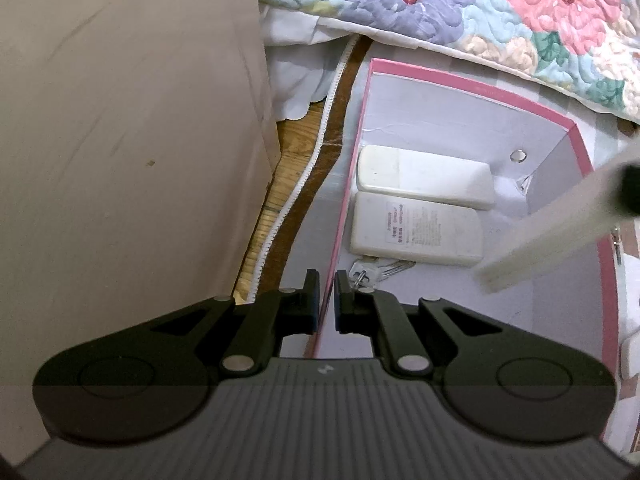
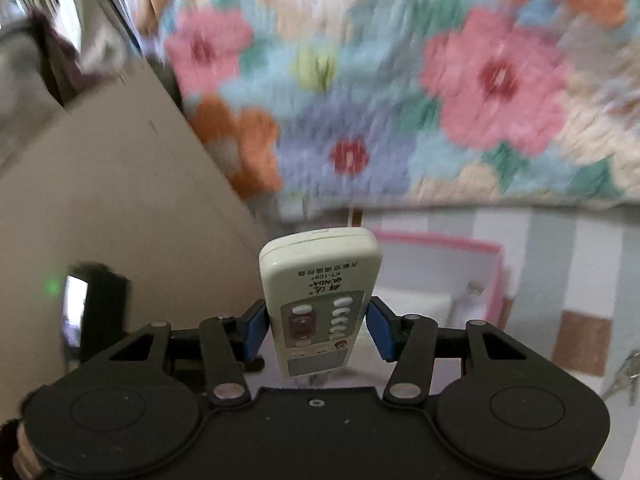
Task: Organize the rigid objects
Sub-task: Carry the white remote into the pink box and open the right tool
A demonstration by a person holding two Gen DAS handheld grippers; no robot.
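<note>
On the left, the left gripper hangs over the near left wall of the pink-edged box, its jaws drawn almost together on that thin wall, so it appears to be pinning the box in place. Beyond its fingers, inside the box, two white remotes lie side by side, face down and touching, with a small bunch of keys just in front of them on the box floor. Further right in the same view, a pale blurred bar crosses above the box's right side; I cannot tell for sure what it is. On the right, the right gripper has its jaws about half open and closed on a third remote, gripped across the button face, its far end pointing toward the floral quilt and the box beyond. The step in hand looks like carrying this remote to the box. The next move calls for bringing it down over the free floor beside the other two, lining it up parallel with them, and only then letting go, without knocking the rim.
</note>
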